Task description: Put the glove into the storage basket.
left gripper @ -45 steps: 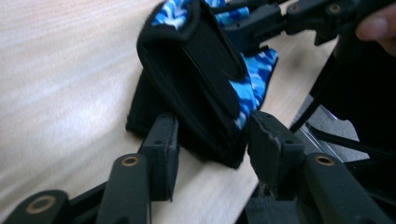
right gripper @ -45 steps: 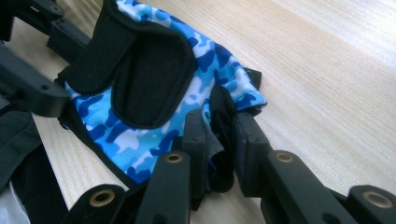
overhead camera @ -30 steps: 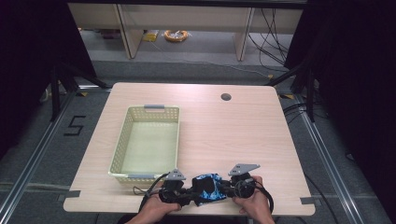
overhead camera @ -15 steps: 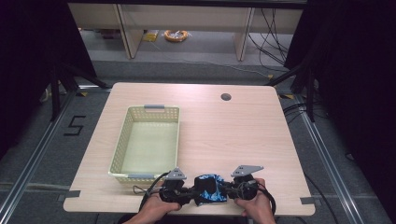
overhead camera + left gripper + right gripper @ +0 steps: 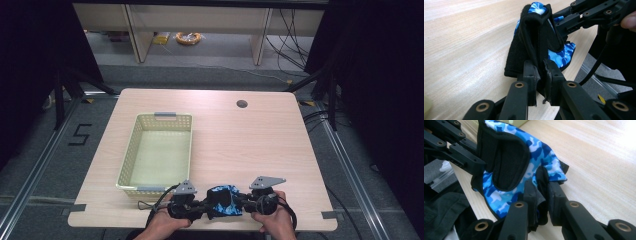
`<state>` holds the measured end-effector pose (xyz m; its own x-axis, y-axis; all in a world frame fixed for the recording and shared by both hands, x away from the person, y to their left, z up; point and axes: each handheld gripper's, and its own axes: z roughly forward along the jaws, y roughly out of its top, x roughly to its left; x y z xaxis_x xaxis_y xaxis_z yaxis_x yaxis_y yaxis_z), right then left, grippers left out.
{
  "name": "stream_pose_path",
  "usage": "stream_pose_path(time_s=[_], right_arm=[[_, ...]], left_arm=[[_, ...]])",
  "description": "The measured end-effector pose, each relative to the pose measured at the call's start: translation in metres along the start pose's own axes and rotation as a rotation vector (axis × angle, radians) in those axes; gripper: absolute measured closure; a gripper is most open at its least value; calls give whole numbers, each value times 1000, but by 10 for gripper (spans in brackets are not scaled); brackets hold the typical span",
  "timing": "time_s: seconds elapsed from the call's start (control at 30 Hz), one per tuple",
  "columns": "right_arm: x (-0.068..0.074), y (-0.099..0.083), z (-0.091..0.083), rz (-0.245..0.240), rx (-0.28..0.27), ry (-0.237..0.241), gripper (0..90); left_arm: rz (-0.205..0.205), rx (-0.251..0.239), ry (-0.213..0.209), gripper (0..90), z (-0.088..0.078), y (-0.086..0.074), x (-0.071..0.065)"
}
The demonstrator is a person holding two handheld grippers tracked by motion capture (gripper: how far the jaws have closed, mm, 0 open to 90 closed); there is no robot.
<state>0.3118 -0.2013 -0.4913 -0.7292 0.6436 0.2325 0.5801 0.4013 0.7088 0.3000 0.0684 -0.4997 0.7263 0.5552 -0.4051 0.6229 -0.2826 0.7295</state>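
A blue camouflage and black glove hangs between my two grippers at the table's front edge. My left gripper comes in from the left and my right gripper from the right, each held in a hand. In the left gripper view, the left gripper is shut on the glove's black cuff fabric, with the right gripper behind it. In the right gripper view, the right gripper is shut on the blue edge of the glove, and the left gripper grips its far side.
A pale yellow plastic basket stands on the left half of the wooden table, just behind the left hand. A round cable hole sits near the far edge. Dark frames and floor surround the table.
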Motion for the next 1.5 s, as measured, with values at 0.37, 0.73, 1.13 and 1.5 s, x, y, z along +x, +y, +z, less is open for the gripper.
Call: stream_pose_path(time_s=[0.37, 0.73, 1.13, 1.5], right_arm=[[16, 11, -19, 26, -38, 17, 802], [28, 41, -35, -43, -133, 53, 804], [44, 96, -37, -95, -170, 72, 804], [58, 148, 1, -140, -176, 107, 805]], left_arm=[[26, -38, -14, 804, -18, 8, -6], [35, -74, -8, 803, -57, 36, -8], [63, -115, 47, 802, -105, 64, 3], [16, -119, 98, 802, -145, 71, 42]])
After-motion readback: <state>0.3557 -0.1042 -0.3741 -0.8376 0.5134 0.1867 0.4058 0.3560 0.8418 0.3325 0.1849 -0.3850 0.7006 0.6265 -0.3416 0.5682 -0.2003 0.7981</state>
